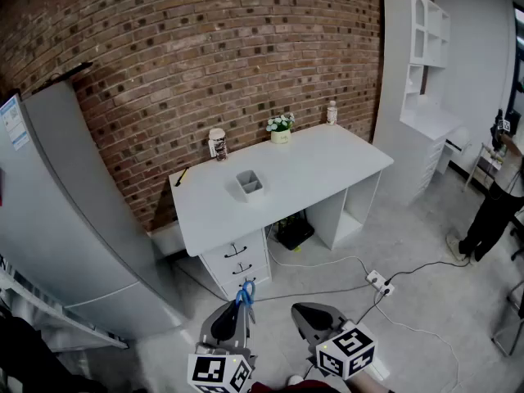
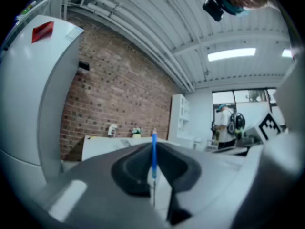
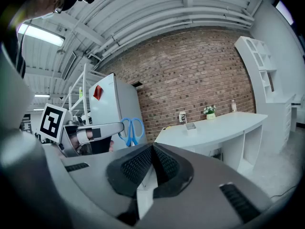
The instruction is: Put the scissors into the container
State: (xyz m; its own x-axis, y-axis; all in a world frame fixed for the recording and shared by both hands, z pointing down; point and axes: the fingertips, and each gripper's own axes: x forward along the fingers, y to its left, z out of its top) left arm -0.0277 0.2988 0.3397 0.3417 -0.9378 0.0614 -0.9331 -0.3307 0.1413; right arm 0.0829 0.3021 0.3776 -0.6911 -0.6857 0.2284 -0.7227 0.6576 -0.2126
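Blue-handled scissors [image 1: 245,293] stick up from my left gripper [image 1: 238,318], which is shut on them low in the head view, well short of the desk. In the left gripper view the scissors [image 2: 154,157] show edge-on as a thin blue line between the closed jaws. From the right gripper view the blue handles [image 3: 131,130] show beside the left gripper [image 3: 110,129]. My right gripper [image 1: 315,319] is shut with nothing in it. The small grey container [image 1: 250,184] stands on the white desk [image 1: 319,174], far ahead; it is tiny in the right gripper view [image 3: 190,126].
On the desk's back edge stand a jar [image 1: 217,144], a potted plant [image 1: 280,128] and a bottle [image 1: 332,113]. A tall grey fridge [image 1: 57,211] is at left, a white shelf unit [image 1: 422,80] at right. A power strip [image 1: 379,282] and cables lie on the floor. A person [image 1: 495,195] stands far right.
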